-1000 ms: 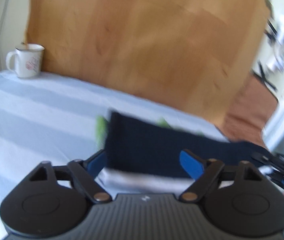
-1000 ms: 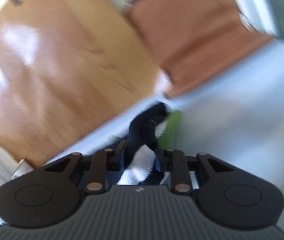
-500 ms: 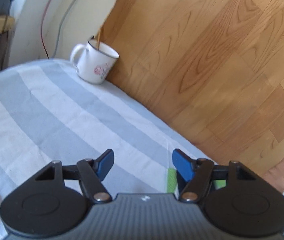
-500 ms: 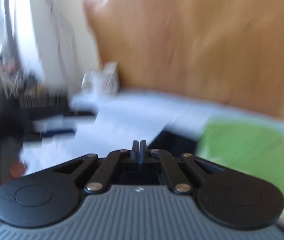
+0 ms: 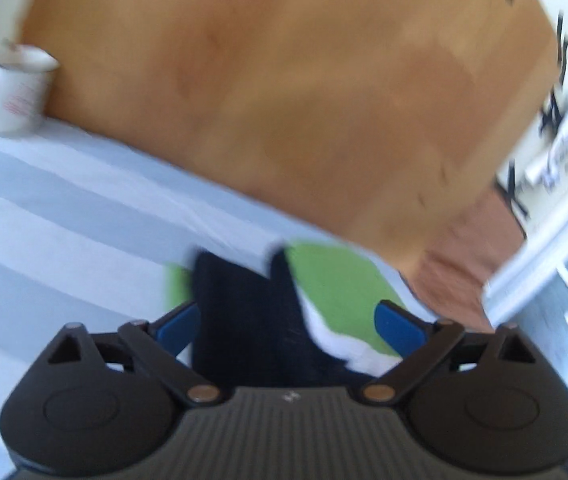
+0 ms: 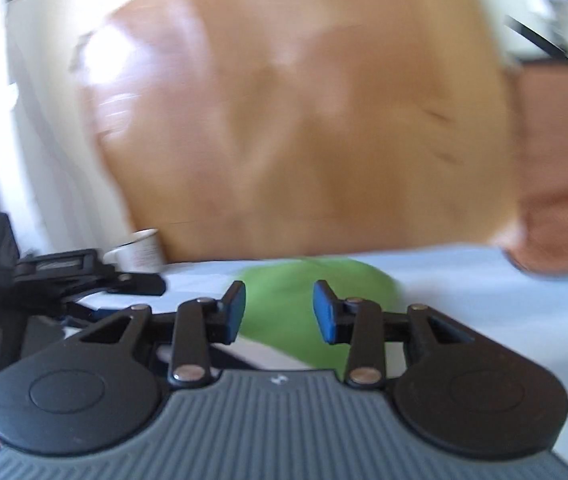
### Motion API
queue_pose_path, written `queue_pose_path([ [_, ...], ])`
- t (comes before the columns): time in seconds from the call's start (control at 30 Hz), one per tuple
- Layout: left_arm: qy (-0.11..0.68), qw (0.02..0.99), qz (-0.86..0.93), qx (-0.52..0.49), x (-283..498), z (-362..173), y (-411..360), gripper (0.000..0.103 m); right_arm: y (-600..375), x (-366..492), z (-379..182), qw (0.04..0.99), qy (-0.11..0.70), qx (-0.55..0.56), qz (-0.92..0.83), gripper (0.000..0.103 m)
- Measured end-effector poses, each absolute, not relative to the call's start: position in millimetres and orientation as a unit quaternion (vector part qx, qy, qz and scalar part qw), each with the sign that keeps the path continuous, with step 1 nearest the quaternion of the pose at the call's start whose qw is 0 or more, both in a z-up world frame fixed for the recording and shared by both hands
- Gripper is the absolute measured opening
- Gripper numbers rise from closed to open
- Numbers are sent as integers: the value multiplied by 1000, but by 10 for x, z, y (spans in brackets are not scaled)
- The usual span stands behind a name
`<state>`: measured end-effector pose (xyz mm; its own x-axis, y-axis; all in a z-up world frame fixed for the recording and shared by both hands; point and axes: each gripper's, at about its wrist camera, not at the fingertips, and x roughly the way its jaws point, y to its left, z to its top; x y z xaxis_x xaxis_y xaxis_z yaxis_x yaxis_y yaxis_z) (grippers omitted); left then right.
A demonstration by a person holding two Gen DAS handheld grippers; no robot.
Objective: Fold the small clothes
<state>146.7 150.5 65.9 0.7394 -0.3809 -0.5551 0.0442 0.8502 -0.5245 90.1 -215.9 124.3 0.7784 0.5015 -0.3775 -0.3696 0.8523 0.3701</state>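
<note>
Sock (image 5: 244, 312) draped over folded cloth (image 5: 335, 280) near counter's (image 5: 64, 208) far edge, toward its right end. Mug (image 5: 16, 96) at far left corner. Floor (image 5: 284, 100) beyond the far edge.

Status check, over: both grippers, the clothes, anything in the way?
Left gripper open, jaws just widened around dark garment. Right gripper open, just reopened, nothing gripped, green cloth beneath. Mug well clear.
</note>
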Motion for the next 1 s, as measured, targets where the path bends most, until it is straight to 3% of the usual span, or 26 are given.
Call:
queue_pose_path([
  [0.17,428,848,-155,-271,2113,440,1231,100,-2244,970,1001,924,258,175,219,41],
  [0.2,431,847,-149,-273,2175,420,1195,96,-2248,969,975,923,262,178,220,41],
  [0.23,432,847,-145,-274,2199,422,1161,65,-2238,975,964,921,268,180,221,41],
  [0.3,438,839,-150,-285,2180,458,1129,32,-2213,987,964,918,272,182,224,41],
  [0.33,428,847,-144,-281,2103,529,1135,22,-2208,996,977,917,272,182,228,41],
  [0.53,330,895,-152,-258,1413,1080,1433,20,-1886,996,1150,904,258,176,293,42],
  [0.67,329,897,-86,-282,1136,833,1831,20,-1405,977,1072,902,273,107,318,44],
  [0.77,389,869,-43,-304,1360,333,1948,32,-1164,971,948,913,261,48,309,44],
  [0.83,381,871,-27,-309,1373,231,2001,62,-1102,932,1000,917,259,19,302,45],
  [0.9,376,870,-32,-317,1355,288,2074,72,-1179,911,1083,914,259,19,313,49],
  [0.93,366,873,-38,-320,1337,333,2116,86,-1270,917,1119,913,256,30,315,53],
  [1.0,341,885,-34,-314,1279,403,2164,102,-1473,934,1172,919,246,63,302,81],
])
